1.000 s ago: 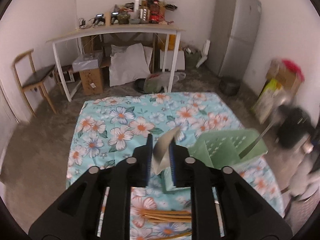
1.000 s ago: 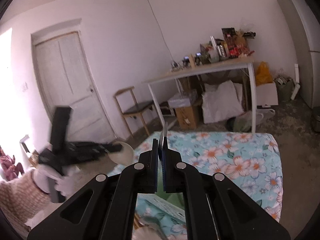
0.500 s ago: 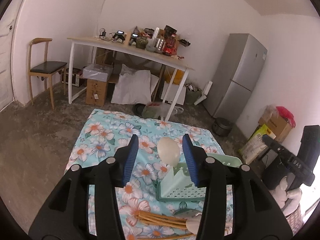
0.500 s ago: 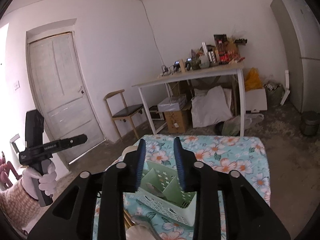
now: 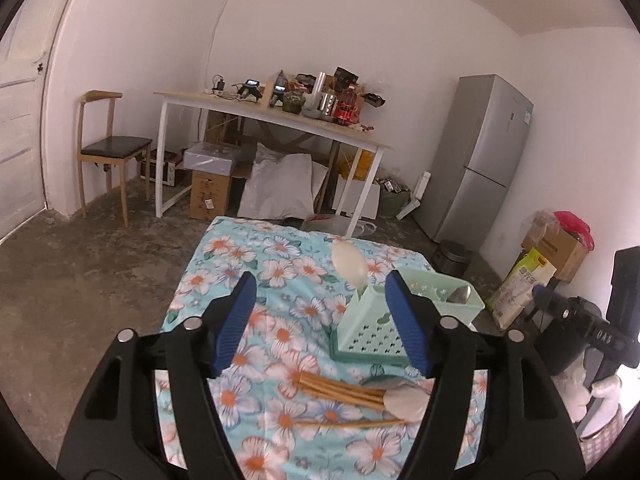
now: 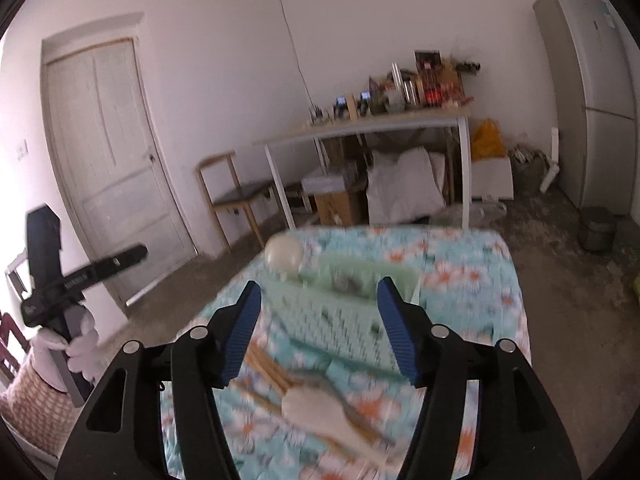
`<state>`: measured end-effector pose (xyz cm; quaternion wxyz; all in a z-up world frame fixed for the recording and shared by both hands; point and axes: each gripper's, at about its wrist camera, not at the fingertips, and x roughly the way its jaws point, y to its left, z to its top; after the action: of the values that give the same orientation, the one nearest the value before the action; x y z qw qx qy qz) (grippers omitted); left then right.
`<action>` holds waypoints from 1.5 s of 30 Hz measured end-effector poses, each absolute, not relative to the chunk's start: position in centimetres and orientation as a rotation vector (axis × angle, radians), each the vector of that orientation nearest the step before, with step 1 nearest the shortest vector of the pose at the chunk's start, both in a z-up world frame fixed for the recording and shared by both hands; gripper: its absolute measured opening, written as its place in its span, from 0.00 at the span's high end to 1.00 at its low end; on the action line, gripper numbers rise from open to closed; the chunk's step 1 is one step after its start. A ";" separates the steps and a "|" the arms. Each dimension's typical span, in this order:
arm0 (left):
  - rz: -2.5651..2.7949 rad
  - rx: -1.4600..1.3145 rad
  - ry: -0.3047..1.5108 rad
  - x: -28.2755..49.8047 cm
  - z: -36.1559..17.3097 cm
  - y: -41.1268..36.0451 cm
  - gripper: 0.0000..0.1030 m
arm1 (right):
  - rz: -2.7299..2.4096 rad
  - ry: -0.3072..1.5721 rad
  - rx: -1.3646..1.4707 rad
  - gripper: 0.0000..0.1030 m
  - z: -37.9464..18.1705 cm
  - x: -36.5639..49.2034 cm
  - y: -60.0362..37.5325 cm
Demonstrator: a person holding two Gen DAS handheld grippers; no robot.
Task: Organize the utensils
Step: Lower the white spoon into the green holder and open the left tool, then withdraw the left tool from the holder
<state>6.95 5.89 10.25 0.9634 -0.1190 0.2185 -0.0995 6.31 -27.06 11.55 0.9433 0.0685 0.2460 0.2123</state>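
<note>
A mint-green slotted caddy stands on the flowered tablecloth. A white spoon stands in its near-left corner, bowl up. A metal spoon rests in a far compartment. In front of the caddy lie several wooden chopsticks and a second white spoon. My left gripper hangs back from the caddy with its jaws opening and nothing between the pads. In the blurred right wrist view my right gripper is also opening, empty, above the caddy and chopsticks.
A white-gloved hand holds the other tool at the left of the right wrist view. Beyond the cloth are a cluttered white table, a wooden chair, a grey fridge, boxes and a door.
Both grippers went from shut on a spoon to open. The white spoon and the metal spoon now stand in the caddy, and both grippers have drawn back from it.
</note>
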 end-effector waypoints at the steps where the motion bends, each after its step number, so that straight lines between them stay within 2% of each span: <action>1: -0.198 -0.237 0.448 6.7 10.1 6.0 0.37 | 0.428 0.523 0.143 0.41 11.0 5.8 -26.7; 4: -0.169 -0.212 0.473 5.6 9.1 6.2 0.33 | 0.415 0.556 0.153 0.35 9.8 4.8 -26.2; 11: -0.145 -0.200 0.528 4.0 6.9 6.6 0.29 | 0.337 0.684 0.179 0.34 6.4 3.1 -25.0; 25: -0.115 -0.153 0.656 2.6 1.9 6.7 0.29 | 0.189 0.828 0.162 0.26 2.1 1.9 -22.9; 38: -0.137 -0.165 0.681 2.1 -1.2 7.3 0.29 | 0.189 0.864 0.189 0.26 -0.6 1.7 -22.7; 43: -0.232 -0.155 0.656 1.8 -1.7 6.1 0.33 | 0.225 0.820 0.218 0.26 -0.9 1.2 -22.9; 45: -0.275 -0.152 0.660 2.0 -2.1 5.3 0.39 | 0.239 0.804 0.235 0.26 -1.2 1.3 -23.1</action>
<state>1.95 5.25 -2.09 0.9340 -0.0743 0.3226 -0.1345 1.25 -23.06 -1.19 0.9066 0.1136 0.3896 0.1155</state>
